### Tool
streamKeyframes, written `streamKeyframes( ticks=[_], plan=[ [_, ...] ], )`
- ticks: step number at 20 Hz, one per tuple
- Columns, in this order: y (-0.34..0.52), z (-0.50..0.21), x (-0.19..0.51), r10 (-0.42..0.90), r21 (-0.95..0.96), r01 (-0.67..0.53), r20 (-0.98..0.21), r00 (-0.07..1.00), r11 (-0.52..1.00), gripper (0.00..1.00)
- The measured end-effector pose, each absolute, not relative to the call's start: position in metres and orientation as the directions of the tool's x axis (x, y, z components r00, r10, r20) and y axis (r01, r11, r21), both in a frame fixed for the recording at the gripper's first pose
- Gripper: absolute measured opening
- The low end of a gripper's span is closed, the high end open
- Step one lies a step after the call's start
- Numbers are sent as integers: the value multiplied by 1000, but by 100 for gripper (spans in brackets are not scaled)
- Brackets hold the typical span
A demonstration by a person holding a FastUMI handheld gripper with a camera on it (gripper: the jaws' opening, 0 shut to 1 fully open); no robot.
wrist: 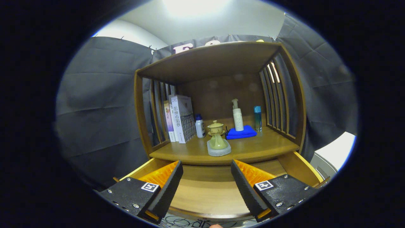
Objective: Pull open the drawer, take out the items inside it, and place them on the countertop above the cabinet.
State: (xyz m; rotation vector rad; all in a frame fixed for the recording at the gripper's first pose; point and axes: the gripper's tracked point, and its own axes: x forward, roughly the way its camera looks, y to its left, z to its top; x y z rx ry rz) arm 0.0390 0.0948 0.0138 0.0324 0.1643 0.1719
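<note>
The wooden drawer [207, 198] is pulled out under the cabinet's countertop [253, 148], and its bare wooden floor shows between my fingers. My gripper [206, 172] hangs open above the drawer, holding nothing. On the countertop just beyond the fingers stands a small green pot-shaped figure [217, 139] on a grey round base [219, 151]. Behind it lies a folded blue cloth [241, 132] with a white pump bottle [237, 116] at it. A small white bottle with a blue cap [199, 126] and a teal bottle [258, 117] stand further back.
Several books [180, 118] lean at the left of the shelf against the slatted side. The cabinet has slatted sides [278, 98] and a wooden top board [212, 58] overhead. Black cloth walls surround it. A white surface [337, 152] shows low at the right.
</note>
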Motion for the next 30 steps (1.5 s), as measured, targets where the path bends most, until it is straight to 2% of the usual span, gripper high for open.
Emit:
streamKeyframes(
  ticks=[8,18,23,30],
  plan=[
    [87,-14,-13,204,96,-192,-142,969,977,95],
    [88,-71,-63,224,-25,-233,-191,956,972,94],
    [92,-105,-61,219,-48,-239,-260,940,970,95],
    [92,-116,-46,165,-62,-188,-261,951,980,94]
  ],
)
